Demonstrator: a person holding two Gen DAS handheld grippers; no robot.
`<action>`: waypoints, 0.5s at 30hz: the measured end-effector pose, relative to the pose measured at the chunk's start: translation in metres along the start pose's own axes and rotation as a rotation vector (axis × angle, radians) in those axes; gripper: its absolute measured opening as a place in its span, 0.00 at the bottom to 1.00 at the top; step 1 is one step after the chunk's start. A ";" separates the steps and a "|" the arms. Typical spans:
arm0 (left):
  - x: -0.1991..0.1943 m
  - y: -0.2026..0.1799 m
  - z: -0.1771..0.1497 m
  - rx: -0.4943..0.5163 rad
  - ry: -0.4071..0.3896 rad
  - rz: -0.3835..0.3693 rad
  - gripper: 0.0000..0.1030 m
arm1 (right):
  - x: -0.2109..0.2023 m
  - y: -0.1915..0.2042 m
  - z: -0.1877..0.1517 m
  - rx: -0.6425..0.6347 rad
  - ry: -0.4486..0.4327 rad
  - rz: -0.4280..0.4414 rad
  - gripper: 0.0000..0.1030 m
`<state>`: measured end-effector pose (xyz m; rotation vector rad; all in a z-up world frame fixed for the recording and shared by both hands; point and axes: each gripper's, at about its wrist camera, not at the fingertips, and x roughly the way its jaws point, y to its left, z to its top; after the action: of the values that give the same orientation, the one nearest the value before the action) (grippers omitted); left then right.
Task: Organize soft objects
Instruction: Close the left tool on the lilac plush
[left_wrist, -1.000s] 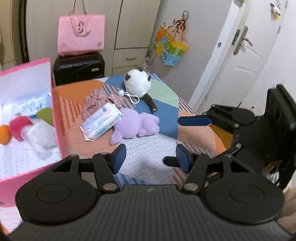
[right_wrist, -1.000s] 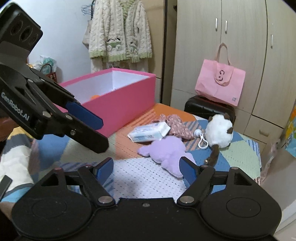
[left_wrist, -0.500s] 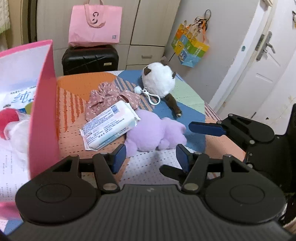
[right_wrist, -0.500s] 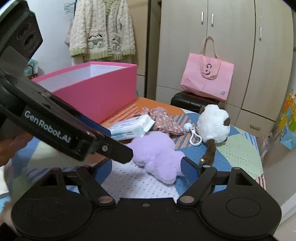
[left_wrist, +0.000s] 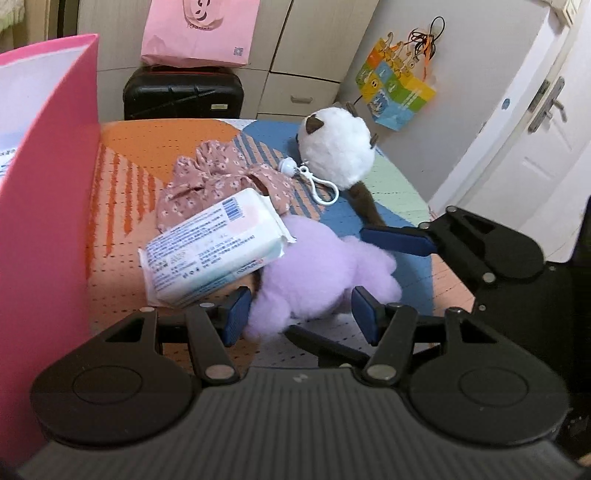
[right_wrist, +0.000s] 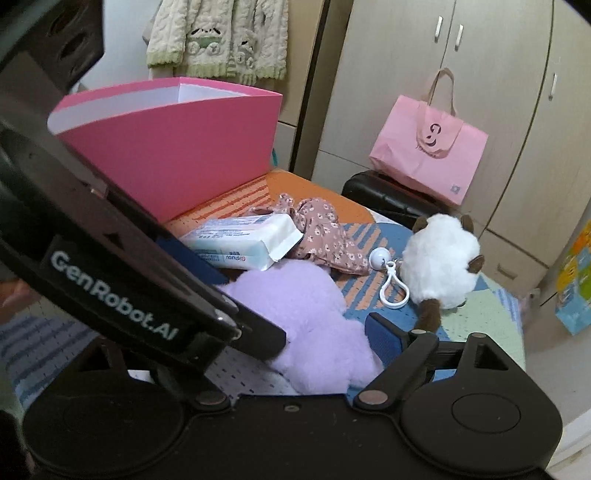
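While my left gripper (left_wrist: 299, 314) brackets the purple plush (left_wrist: 317, 269) at lower centre, half-open and gripping nothing, my right gripper (right_wrist: 258, 325) has just been opening wide around it.

Fluffy lilac plush toy (left_wrist: 314, 266) flat on the patchwork bedspread, tissue pack (left_wrist: 214, 247) overlapping its edge

Both wrist cameras look forward and steeply down along their own fingers, close over a patchwork bed (left_wrist: 155, 147). They share the purple plush (left_wrist: 314, 273) at lower centre, the tissue pack (right_wrist: 243, 243), the pink box (right_wrist: 177, 147) at left, and the pink bag (left_wrist: 199, 29) at the top.
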<state>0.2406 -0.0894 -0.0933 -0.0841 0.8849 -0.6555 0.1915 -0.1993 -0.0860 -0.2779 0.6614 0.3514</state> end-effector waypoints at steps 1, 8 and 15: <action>-0.001 -0.001 -0.002 0.003 -0.019 0.004 0.55 | 0.000 -0.002 -0.001 0.014 -0.001 0.009 0.87; -0.001 -0.006 -0.008 -0.047 0.032 -0.098 0.53 | -0.012 -0.009 -0.013 0.057 -0.011 0.097 0.90; -0.004 -0.013 -0.019 -0.060 0.045 -0.126 0.53 | -0.026 0.004 -0.023 -0.070 -0.032 0.124 0.89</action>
<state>0.2180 -0.0942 -0.0981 -0.1806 0.9487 -0.7503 0.1582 -0.2095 -0.0874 -0.2986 0.6367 0.4971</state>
